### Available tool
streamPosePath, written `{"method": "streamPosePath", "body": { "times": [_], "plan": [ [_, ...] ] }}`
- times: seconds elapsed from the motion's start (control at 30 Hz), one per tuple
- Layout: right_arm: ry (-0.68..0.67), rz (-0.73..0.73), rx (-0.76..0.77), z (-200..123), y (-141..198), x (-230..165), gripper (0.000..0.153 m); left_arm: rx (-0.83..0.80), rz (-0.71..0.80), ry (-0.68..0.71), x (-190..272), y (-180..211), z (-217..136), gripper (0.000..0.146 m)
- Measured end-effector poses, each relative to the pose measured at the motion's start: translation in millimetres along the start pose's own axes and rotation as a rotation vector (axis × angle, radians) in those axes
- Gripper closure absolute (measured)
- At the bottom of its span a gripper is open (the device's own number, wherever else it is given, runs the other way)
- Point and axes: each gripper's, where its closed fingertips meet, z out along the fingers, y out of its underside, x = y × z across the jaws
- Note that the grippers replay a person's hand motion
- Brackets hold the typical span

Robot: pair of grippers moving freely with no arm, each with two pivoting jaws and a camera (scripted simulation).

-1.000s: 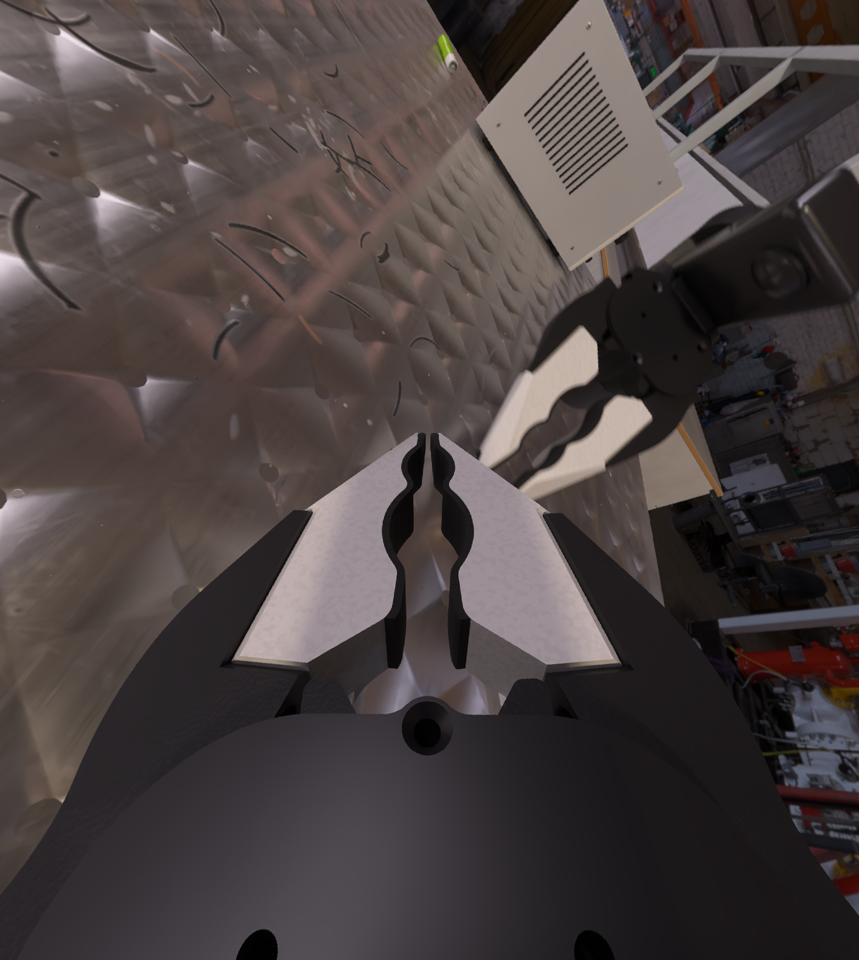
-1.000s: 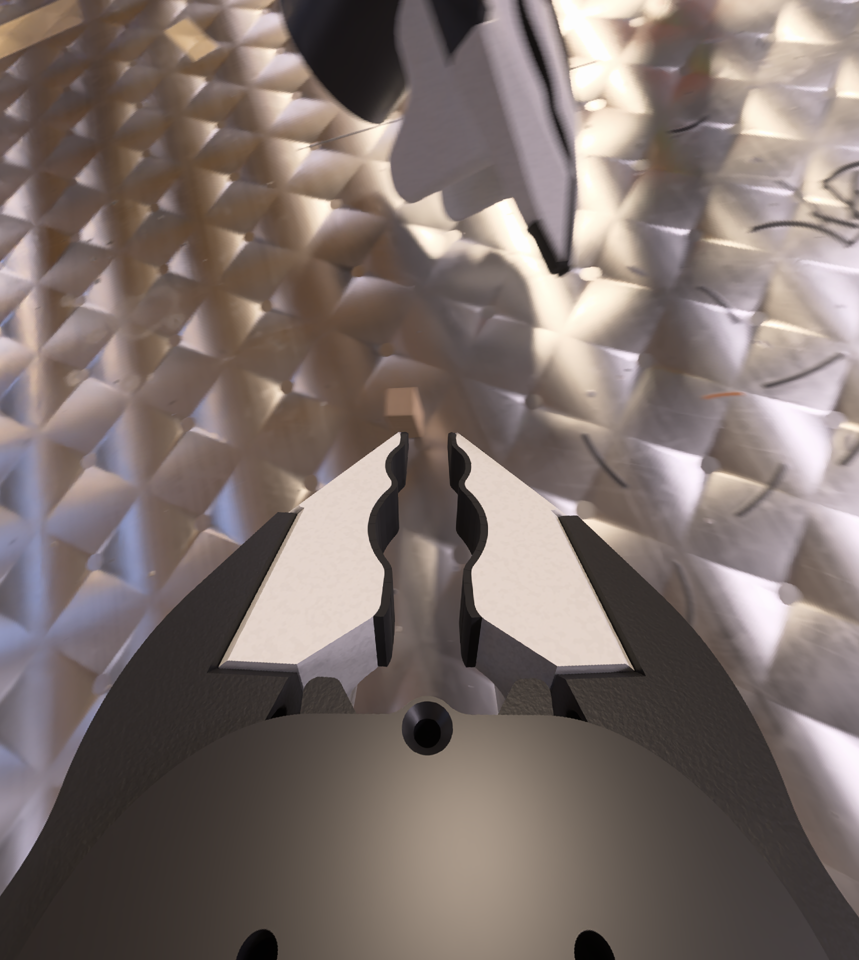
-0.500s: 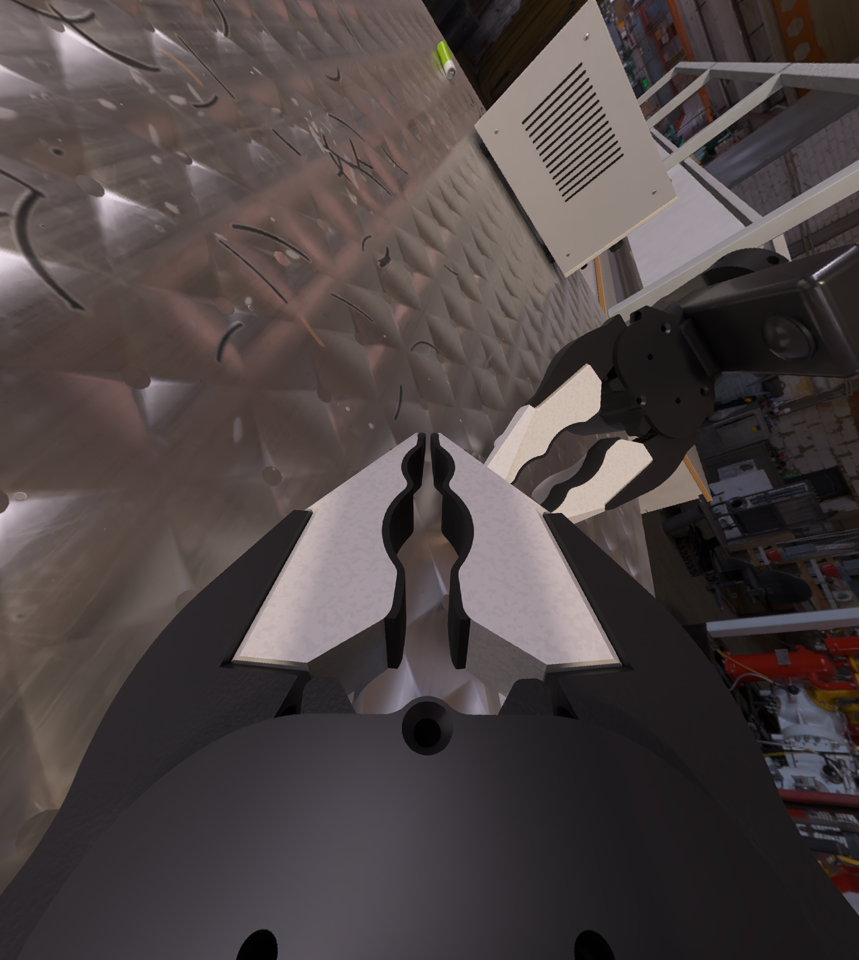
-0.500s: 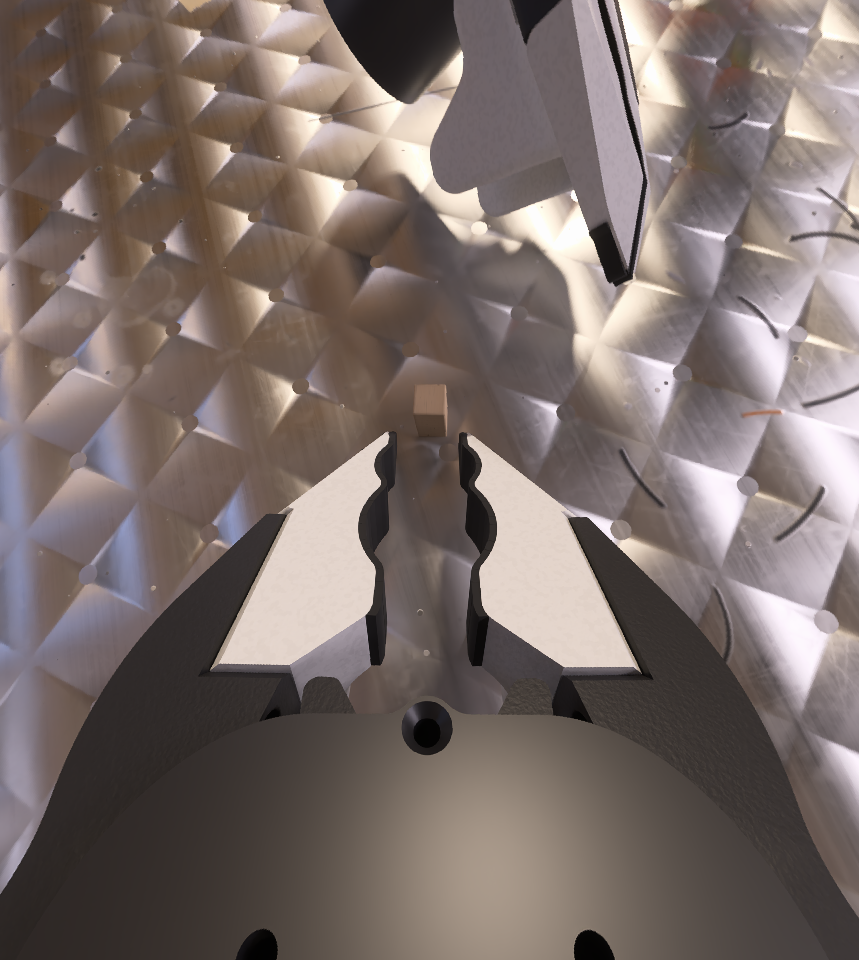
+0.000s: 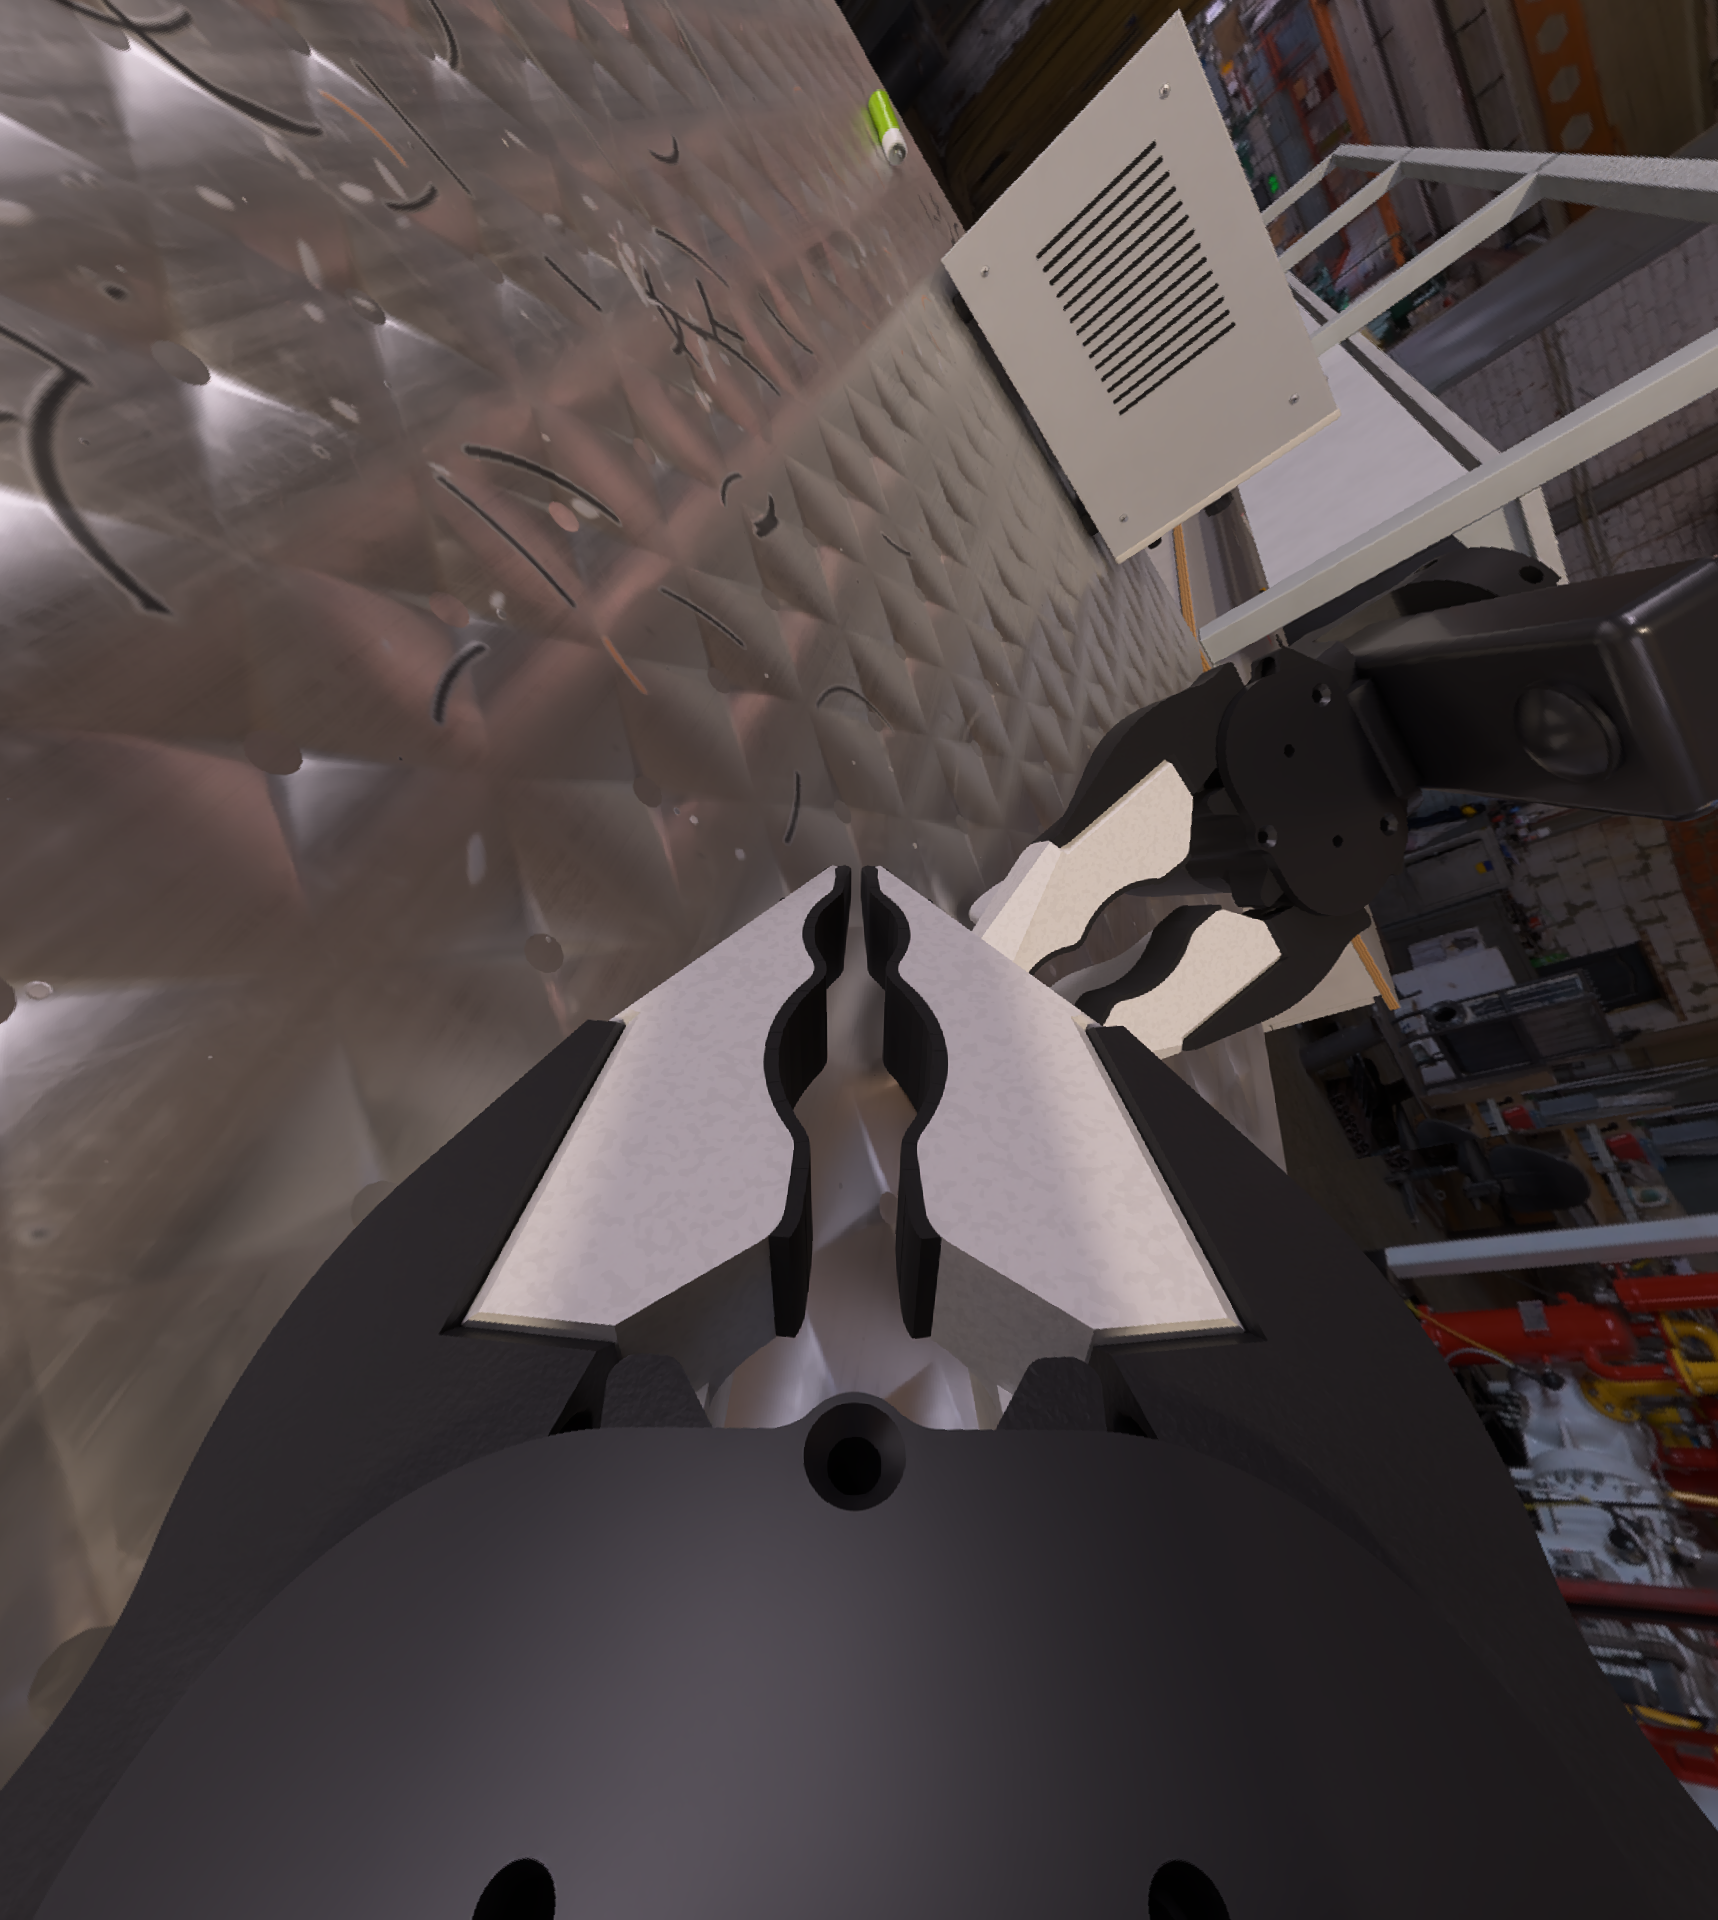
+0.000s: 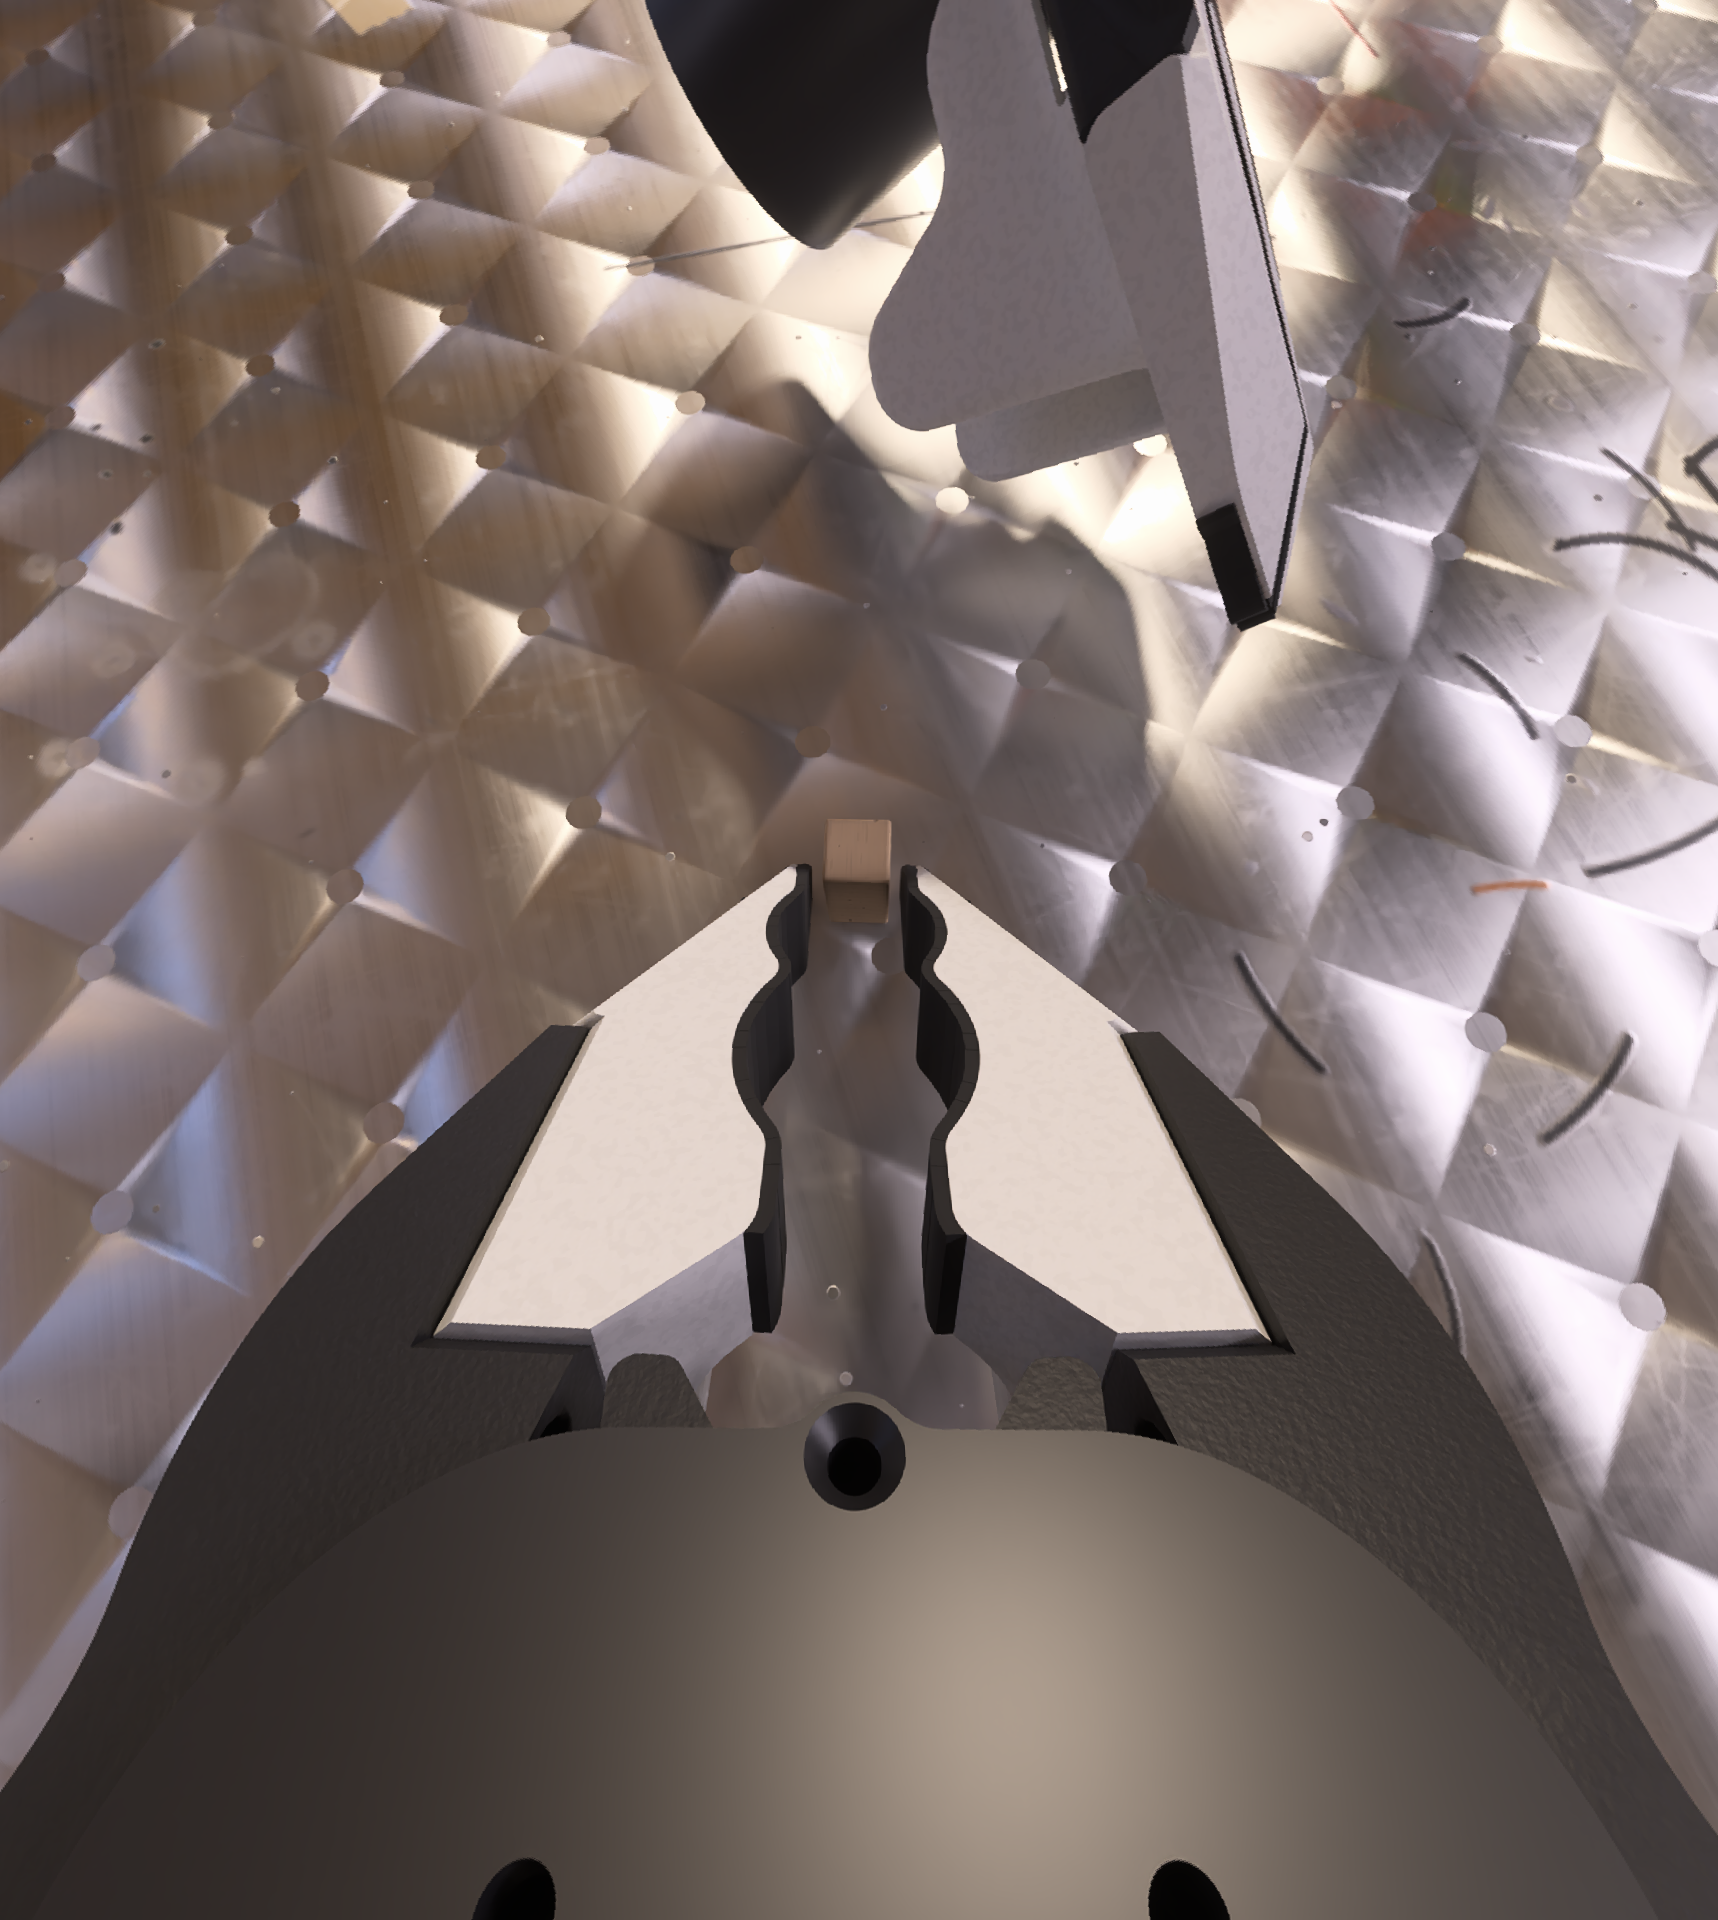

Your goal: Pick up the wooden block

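A: Where is the wooden block right now?

B: It sits on the shiny metal table, the one with the raised diamond pattern. In the right wrist view it lies just at the tips of the right gripper, partly between them.

A: Is the claw pinching it?

B: No. The two fingers stand spread, with a clear gap down the middle, and the block shows a sliver of space on either side. It looks small and pale, roughly a cube, resting flat on the table.

A: And the other claw?

B: The left gripper has its fingers pressed nearly together, only a thin slit at the tips, and nothing between them. It hangs over the table, tilted. From the right wrist view you see it beyond the block, at the top of the picture, well apart from the block, with its shadow lying on the metal beneath it.

A: Anything else around?

B: In the left wrist view the right gripper shows off to the right, near the table's edge. Past it stands a cream box with a slotted vent. A small green battery-like thing lies far up the table. Dark curved scratches mark the metal to the right of the block.
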Motion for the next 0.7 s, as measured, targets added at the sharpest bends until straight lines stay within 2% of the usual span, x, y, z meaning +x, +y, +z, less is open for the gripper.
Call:
{"method": "streamPosePath", "body": {
  "times": [0.1, 0.7],
  "plan": [
    [0.005, 0.003, -0.002, 0.3, -0.2, 1.3, 0.141, 0.002, -0.003, 0.003, 0.1, -0.4, -0.3, 0.144],
    [0.075, 0.033, 0.022, -12.1, 3.1, 23.3, 0.141, 0.000, -0.013, 0.012, 0.5, -0.4, -0.6, 0.144]
  ]
}}
